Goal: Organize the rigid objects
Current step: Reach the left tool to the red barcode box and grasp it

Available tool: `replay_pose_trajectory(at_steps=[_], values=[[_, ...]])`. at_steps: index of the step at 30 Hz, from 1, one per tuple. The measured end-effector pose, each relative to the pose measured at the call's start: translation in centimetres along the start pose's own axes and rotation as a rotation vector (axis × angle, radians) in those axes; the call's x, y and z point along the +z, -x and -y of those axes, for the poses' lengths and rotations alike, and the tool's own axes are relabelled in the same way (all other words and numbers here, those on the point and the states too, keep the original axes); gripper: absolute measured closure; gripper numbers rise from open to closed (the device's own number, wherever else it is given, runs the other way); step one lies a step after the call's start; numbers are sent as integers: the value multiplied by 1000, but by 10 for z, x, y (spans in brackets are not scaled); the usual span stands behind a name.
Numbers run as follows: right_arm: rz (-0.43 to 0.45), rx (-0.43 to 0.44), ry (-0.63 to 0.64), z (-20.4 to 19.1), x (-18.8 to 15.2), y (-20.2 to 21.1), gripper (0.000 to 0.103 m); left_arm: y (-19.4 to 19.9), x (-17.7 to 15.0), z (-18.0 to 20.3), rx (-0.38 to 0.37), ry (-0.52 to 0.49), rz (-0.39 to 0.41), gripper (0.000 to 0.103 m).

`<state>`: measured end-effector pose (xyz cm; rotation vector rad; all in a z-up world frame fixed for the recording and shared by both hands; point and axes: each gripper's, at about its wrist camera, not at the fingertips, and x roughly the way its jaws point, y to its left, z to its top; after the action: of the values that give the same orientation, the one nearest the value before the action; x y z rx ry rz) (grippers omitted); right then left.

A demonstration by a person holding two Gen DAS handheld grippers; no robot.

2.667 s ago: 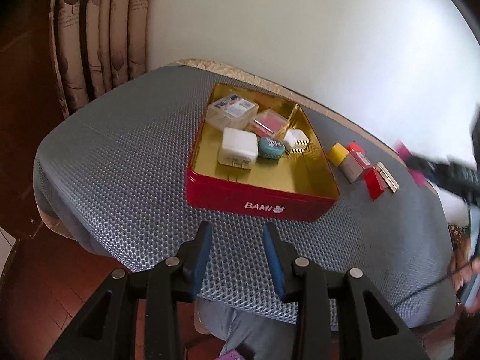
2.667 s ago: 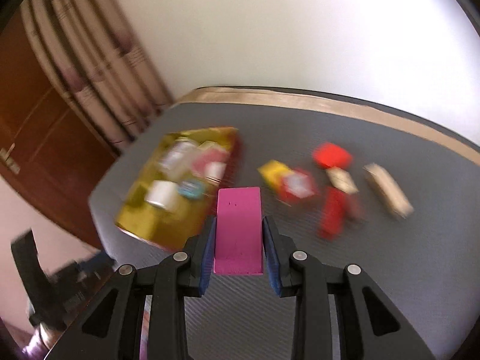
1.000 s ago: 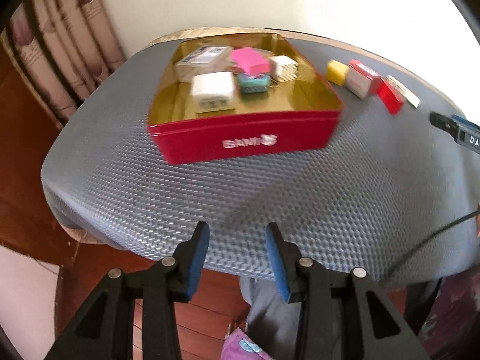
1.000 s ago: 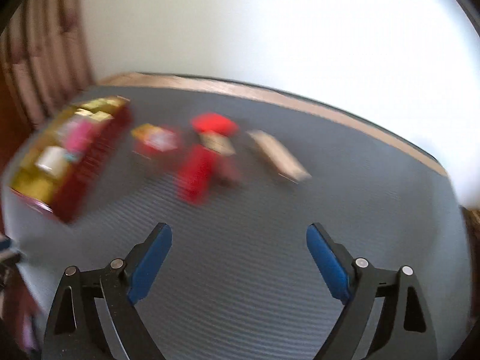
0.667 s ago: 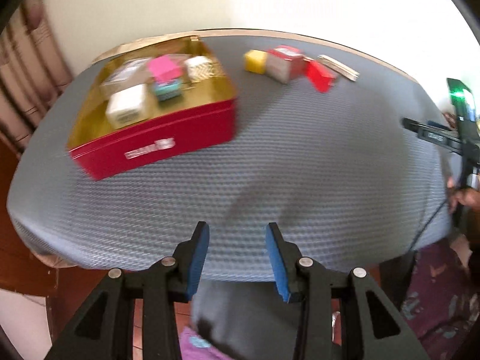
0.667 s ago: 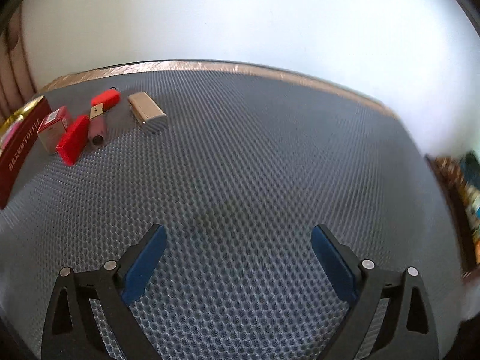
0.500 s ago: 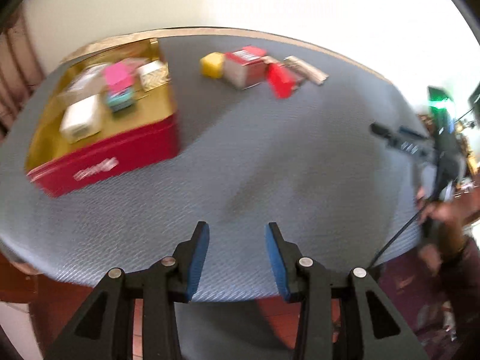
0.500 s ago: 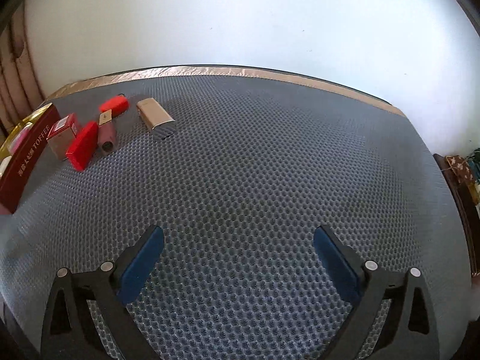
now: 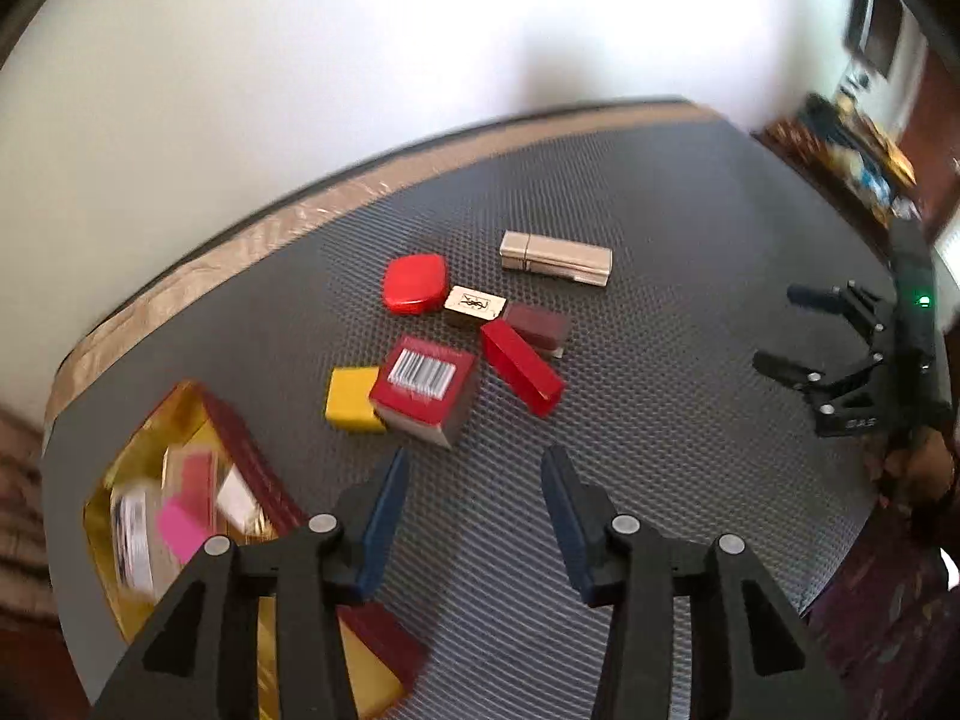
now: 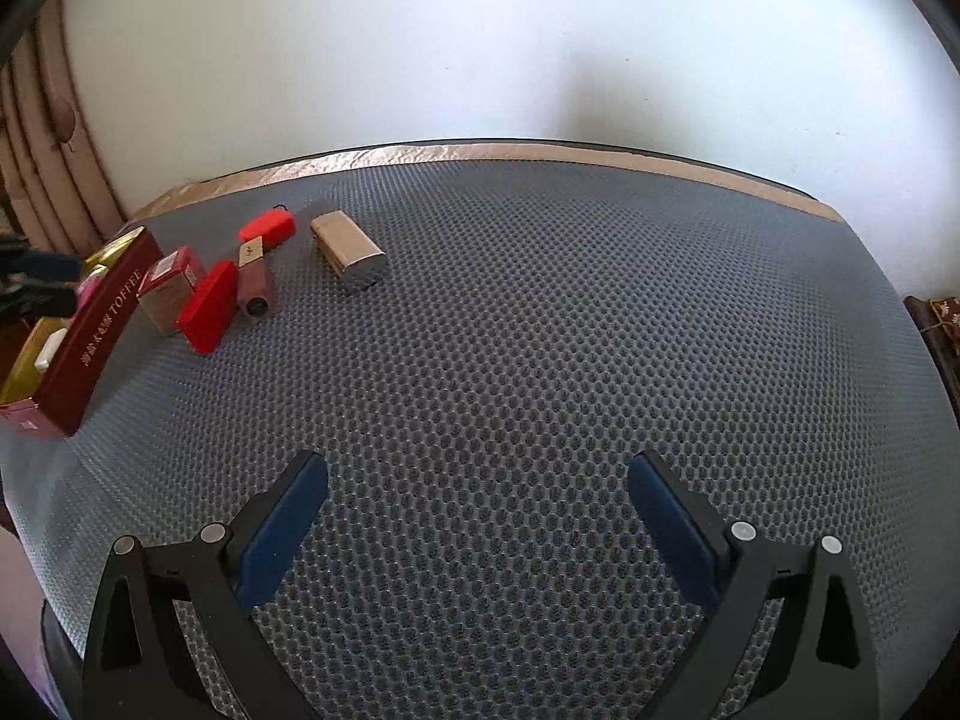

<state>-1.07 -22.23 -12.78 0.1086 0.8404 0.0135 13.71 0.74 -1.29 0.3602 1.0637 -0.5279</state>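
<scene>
My left gripper [image 9: 474,468] is open and empty, just short of a red barcode box [image 9: 423,390] and a yellow block [image 9: 354,399]. Beyond lie a long red box [image 9: 522,369], a maroon tube [image 9: 537,324], a gold-capped piece [image 9: 475,305], a red rounded case [image 9: 416,283] and a gold lipstick case [image 9: 557,258]. The red tin [image 9: 240,450] at lower left holds a pink block [image 9: 180,531] and other items. My right gripper [image 10: 478,480] is wide open and empty over bare mat; it also shows in the left wrist view [image 9: 840,348]. The tin [image 10: 96,324] and loose objects sit far left of it.
The grey mesh mat [image 10: 540,360] covers the table, with a tan strip [image 10: 480,153] along the far edge against a white wall. A curtain [image 10: 36,138] hangs at the left. Cluttered furniture [image 9: 858,138] stands off the table's right side.
The pink block left my right gripper and now lies in the tin. The right gripper opened wide and drew back to the right. My left gripper swung right from the tin toward the loose objects.
</scene>
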Motion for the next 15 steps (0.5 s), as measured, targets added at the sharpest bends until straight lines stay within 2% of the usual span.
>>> replay_pose_trajectory(at_steps=[3, 8, 12, 15], values=[[-2, 14, -3, 0, 1, -1, 3, -19, 16, -13, -70, -28, -70, 56], [-16, 40, -4, 7, 0, 1, 3, -40, 26, -14, -14, -133, -124, 56], [-34, 53, -8, 8, 0, -3, 3, -54, 29, -15, -42, -166, -160, 56], [-43, 60, -12, 9, 0, -5, 3, -64, 31, -15, -26, -196, -180, 56]])
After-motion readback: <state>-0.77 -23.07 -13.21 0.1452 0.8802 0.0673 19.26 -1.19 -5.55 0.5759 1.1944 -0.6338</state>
